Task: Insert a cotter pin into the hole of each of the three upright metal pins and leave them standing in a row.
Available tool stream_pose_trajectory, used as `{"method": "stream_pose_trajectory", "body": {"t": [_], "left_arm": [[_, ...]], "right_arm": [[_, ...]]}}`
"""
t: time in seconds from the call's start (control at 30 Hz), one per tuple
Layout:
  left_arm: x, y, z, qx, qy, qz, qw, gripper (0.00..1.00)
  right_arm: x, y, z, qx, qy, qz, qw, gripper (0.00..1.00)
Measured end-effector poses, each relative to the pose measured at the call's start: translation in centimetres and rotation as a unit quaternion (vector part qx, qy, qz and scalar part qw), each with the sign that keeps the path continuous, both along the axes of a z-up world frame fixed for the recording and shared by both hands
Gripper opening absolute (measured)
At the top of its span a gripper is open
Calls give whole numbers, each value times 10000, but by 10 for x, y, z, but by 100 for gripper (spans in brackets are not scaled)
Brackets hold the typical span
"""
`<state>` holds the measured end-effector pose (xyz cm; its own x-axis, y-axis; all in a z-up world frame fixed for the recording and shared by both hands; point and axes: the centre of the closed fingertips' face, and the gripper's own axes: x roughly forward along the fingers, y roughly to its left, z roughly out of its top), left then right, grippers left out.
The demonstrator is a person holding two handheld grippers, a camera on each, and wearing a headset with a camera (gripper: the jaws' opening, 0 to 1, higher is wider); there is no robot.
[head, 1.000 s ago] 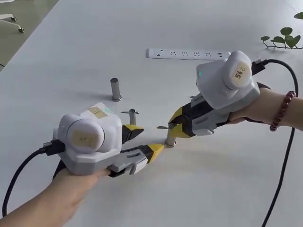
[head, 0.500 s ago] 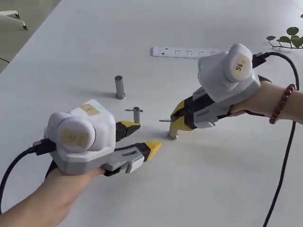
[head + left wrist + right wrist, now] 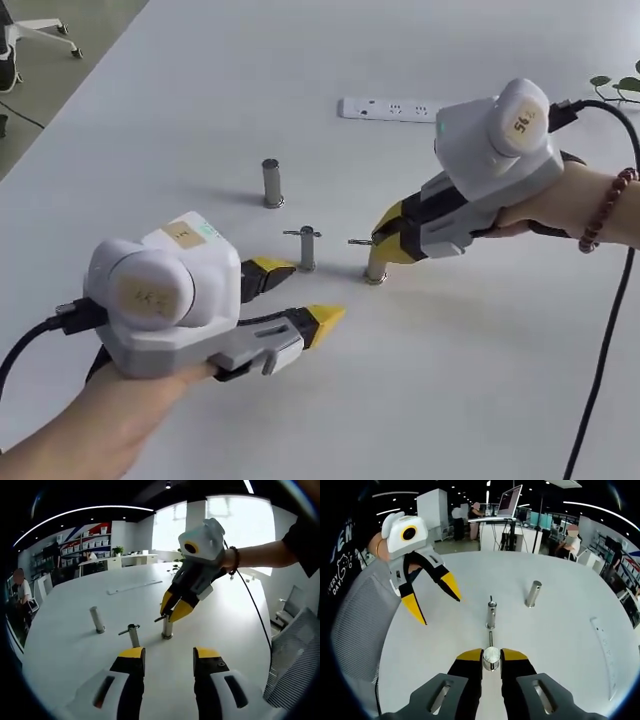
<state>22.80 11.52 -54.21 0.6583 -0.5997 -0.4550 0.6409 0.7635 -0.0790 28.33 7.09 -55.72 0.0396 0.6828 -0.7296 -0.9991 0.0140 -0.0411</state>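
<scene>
Three upright metal pins stand in a row on the white table (image 3: pixel 470 340). The far pin (image 3: pixel 271 183) is bare. A cotter pin (image 3: pixel 298 232) crosses the top of the middle pin (image 3: pixel 307 250). My right gripper (image 3: pixel 385 245) is shut around the top of the near pin (image 3: pixel 375 270), and a cotter pin (image 3: pixel 357 242) pokes out leftward from its jaws. In the right gripper view the near pin's round top (image 3: pixel 491 658) sits between the pads. My left gripper (image 3: pixel 298 292) hangs open and empty, a short way in front of the middle pin (image 3: pixel 133 635).
A white power strip (image 3: pixel 390 108) lies at the back of the table, with a small plant (image 3: pixel 622 85) at the far right edge. The right gripper's black cable (image 3: pixel 600 330) hangs down the right side. A chair base (image 3: pixel 40 30) stands on the floor beyond the table's left edge.
The left gripper has drawn back from the base of the near pin toward me and stands open. The right gripper stays at the near pin's top. The head camera has shifted.
</scene>
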Motion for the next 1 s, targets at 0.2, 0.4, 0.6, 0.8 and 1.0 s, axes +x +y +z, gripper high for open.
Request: {"method": "stream_pose_trajectory", "body": {"t": [0.2,0.4,0.6,0.8,1.0], "left_arm": [[0,2,1,-10,-7,20,10000,37],[-1,0,0,-25,10,13,10000,37],[-3,1,-1,-23,29,27,10000,37],[-4,3,-1,6,42,40,10000,37],[-7,1,0,50,27,-40,10000,38]], "right_arm": [[1,1,0,-14,34,215,9998,8],[5,0,0,22,5,299,9995,8],[6,1,0,58,44,350,9994,9],[6,1,-1,21,99,380,9992,9],[5,1,3,166,228,268,9992,16]]}}
